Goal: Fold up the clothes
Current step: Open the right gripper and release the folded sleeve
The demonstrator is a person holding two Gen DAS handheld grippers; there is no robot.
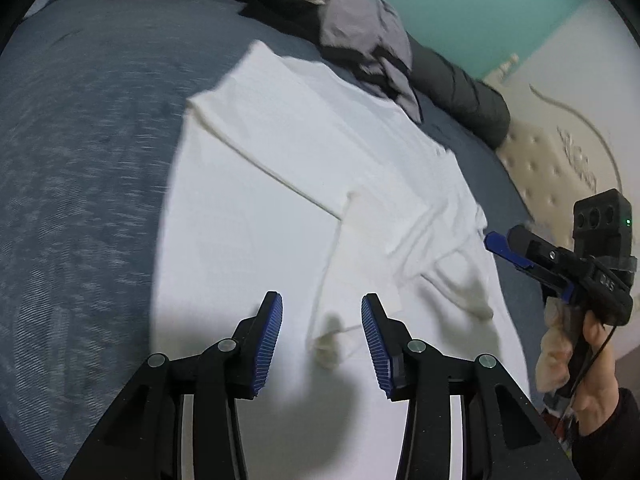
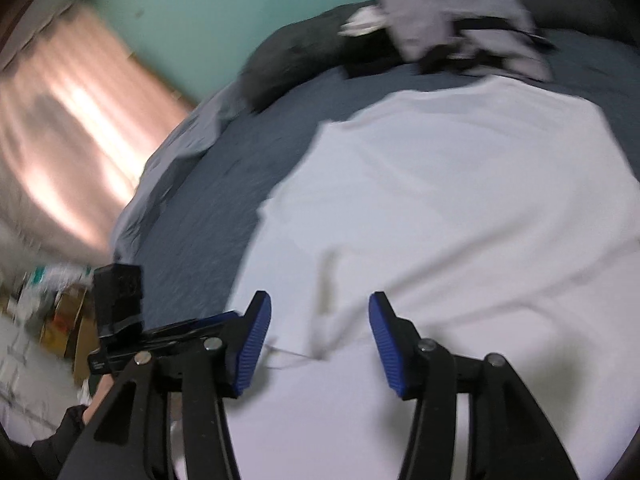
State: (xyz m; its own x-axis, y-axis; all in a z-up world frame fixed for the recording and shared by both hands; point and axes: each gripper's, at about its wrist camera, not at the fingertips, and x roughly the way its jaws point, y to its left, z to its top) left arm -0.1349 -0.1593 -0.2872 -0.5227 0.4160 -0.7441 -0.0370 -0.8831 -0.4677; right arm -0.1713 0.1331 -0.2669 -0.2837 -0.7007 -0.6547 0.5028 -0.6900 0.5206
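So your left gripper (image 1: 322,340) hangs over the white garment (image 1: 304,184), jaws apart, nothing between the blue pads (image 1: 269,344), just cloth below. Your right gripper (image 2: 318,344) is likewise spread wide over the same white garment (image 2: 460,200), nothing pinched. The garment lies flat on the blue-grey bedspread (image 1: 80,160), partly folded, with a fold edge running from 10 o'clock toward 5 o'clock in the left wrist view. In that view your right gripper (image 1: 504,248) shows at 3 o'clock, at the garment's edge, held in your hand (image 1: 592,360). A crumpled grey garment (image 1: 360,40) sits at 12 o'clock, just beyond the white one, against a dark bolster (image 1: 460,84). Right wrist view is motion-blurred; a pink curtain (image 2: 72,120) is at 9 o'clock.
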